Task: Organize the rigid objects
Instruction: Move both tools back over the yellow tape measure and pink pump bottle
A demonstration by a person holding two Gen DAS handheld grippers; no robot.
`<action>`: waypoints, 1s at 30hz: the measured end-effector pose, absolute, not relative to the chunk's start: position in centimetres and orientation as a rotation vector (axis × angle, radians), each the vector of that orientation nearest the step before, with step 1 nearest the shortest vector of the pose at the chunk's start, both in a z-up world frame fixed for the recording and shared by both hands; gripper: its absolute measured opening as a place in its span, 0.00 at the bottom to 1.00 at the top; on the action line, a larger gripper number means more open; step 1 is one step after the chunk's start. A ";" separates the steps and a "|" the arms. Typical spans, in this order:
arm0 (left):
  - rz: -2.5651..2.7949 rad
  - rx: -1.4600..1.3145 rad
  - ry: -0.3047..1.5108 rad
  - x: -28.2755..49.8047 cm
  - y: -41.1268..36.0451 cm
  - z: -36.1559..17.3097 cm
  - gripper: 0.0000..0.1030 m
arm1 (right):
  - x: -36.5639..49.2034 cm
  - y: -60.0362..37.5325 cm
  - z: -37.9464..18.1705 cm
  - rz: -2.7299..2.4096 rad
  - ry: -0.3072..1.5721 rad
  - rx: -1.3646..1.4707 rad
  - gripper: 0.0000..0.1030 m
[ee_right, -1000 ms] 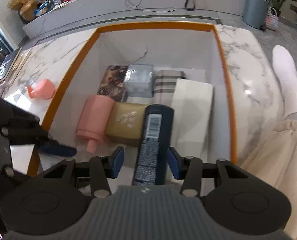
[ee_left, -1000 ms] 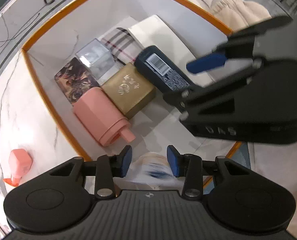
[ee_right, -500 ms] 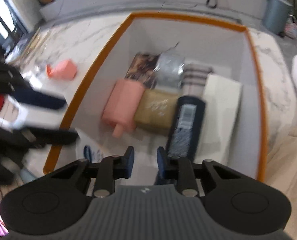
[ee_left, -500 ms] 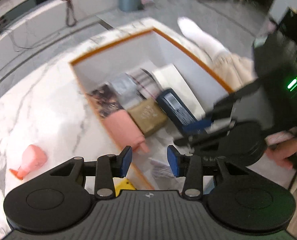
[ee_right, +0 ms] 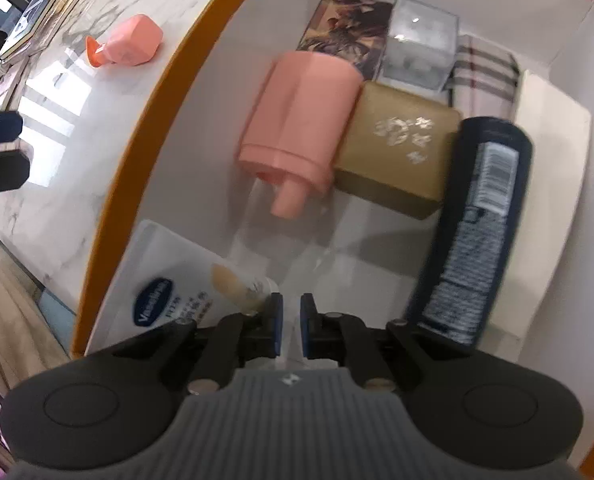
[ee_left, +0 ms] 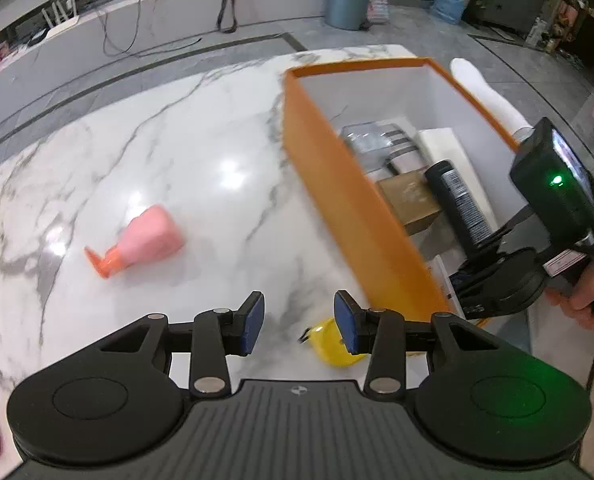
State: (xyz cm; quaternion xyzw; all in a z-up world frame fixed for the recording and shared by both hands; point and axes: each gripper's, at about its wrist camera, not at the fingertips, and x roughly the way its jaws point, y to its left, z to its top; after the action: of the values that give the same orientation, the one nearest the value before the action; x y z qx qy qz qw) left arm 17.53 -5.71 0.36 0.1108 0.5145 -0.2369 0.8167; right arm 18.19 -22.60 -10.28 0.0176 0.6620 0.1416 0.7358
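Note:
An orange-rimmed white box (ee_left: 349, 200) (ee_right: 145, 128) stands on the marble table. In it lie a pink bottle (ee_right: 301, 120), a gold box (ee_right: 401, 152), a dark bottle (ee_right: 477, 216) (ee_left: 459, 204), a Vaseline pack (ee_right: 169, 292), a clear case (ee_right: 419, 46) and a patterned tin (ee_right: 347, 28). My right gripper (ee_right: 288, 326) hovers over the box's near end, jaws almost closed, nothing between them. My left gripper (ee_left: 299, 322) is open and empty over the table, left of the box. A small pink spray bottle (ee_left: 141, 242) (ee_right: 127, 42) lies on the table beyond it.
A yellow object (ee_left: 331, 340) lies on the table right by my left gripper's right finger. A checked cloth (ee_right: 485, 72) and a white flat box (ee_right: 553, 152) fill the box's right side. Books (ee_right: 37, 8) lie at the table's far left edge.
My right gripper let go of the dark bottle, which now lies in the box, and closed. My left gripper pulled out of the box and swung left over the table.

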 end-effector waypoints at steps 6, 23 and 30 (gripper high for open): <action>-0.485 0.228 1.094 17.3 -3.6 0.2 0.47 | 18.6 -21.9 -10.6 0.290 1.457 0.051 0.07; -0.537 0.234 0.990 14.8 0.5 2.4 0.45 | 16.9 -18.9 1.3 0.317 1.084 -0.188 0.10; -0.528 0.306 0.978 13.7 3.3 2.9 0.45 | 16.4 -12.2 1.3 0.525 1.083 -0.365 0.14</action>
State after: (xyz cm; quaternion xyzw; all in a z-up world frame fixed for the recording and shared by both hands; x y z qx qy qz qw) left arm 13.71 3.33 2.89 0.1445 0.4625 -0.2495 0.8384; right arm 16.44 -12.22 1.33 -0.1706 0.5067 0.2454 0.8087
